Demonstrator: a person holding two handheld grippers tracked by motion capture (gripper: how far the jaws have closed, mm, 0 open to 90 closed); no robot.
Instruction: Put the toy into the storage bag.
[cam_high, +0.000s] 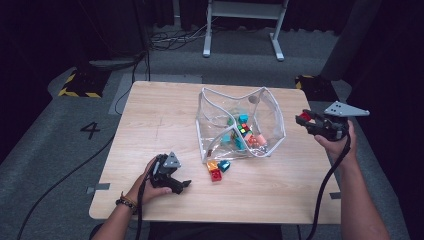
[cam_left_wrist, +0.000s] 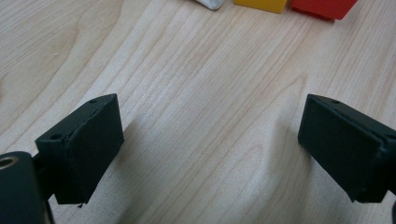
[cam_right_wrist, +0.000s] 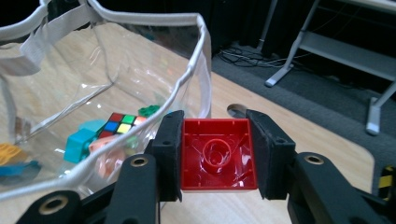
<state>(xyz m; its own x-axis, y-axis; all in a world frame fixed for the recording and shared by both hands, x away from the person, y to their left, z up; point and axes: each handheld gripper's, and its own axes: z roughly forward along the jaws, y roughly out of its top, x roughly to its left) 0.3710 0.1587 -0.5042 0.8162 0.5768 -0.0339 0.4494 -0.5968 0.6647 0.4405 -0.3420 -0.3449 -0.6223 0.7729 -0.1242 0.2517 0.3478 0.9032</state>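
A clear plastic bag (cam_high: 267, 107) with white trim stands open in the middle of the wooden table (cam_high: 150, 120). Inside lie several toy blocks, among them a teal block (cam_right_wrist: 79, 144) and a multicoloured cube (cam_right_wrist: 119, 124). My right gripper (cam_high: 305, 119) is raised just right of the bag, shut on a red brick (cam_right_wrist: 218, 154) whose hollow underside faces the camera. Beside it is the bag's rim (cam_right_wrist: 196, 65). My left gripper (cam_high: 183, 184) rests low near the table's front left. In the left gripper view its jaws (cam_left_wrist: 210, 140) stand open over bare wood.
Three loose blocks lie in front of the bag: orange (cam_high: 212, 165), red (cam_high: 216, 175) and teal (cam_high: 224, 165). A yellow block (cam_left_wrist: 260, 4) and a red block (cam_left_wrist: 324, 7) lie ahead of the left jaws. A white desk frame (cam_high: 245, 10) stands beyond the table.
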